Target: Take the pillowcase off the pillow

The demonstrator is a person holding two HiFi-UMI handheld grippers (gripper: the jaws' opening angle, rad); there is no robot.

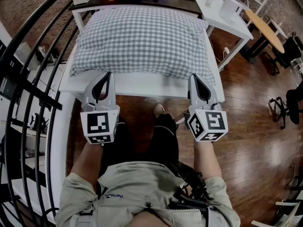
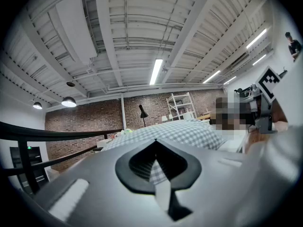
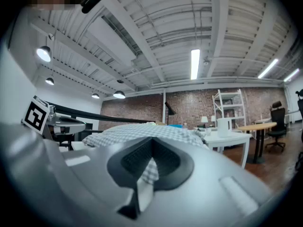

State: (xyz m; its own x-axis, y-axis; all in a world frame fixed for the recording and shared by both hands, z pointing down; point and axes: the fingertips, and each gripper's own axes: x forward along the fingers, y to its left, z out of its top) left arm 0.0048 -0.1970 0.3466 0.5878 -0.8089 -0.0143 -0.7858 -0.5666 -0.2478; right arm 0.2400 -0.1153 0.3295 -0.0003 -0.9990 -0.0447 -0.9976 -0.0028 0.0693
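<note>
The room has a brick wall [image 3: 189,109], a white ceiling with tube lamps and a dark wooden floor [image 1: 246,108]. A black railing [image 1: 28,56] runs along the left side of the head view. In front of us stands a white worktop [image 1: 142,85], and the pillow [image 1: 142,32] lies flat on it and covers most of it. The pillow is fully inside its pillowcase [image 1: 118,56], a cloth with small grey and white checks.

We hold both grippers level, side by side and well apart, and they point at the near long edge of the pillow. The left gripper [image 1: 108,74] has its tips at the near left corner of the pillow, and its jaws are pressed together. The right gripper [image 1: 193,76] has its tips at the near right corner, also with the jaws together. In each gripper view we see checked cloth through the opening behind the closed tips. We cannot tell if any cloth is pinched between the tips.

A second white table [image 1: 227,18] and a round wooden table [image 1: 267,27] stand to the right, behind the worktop.
</note>
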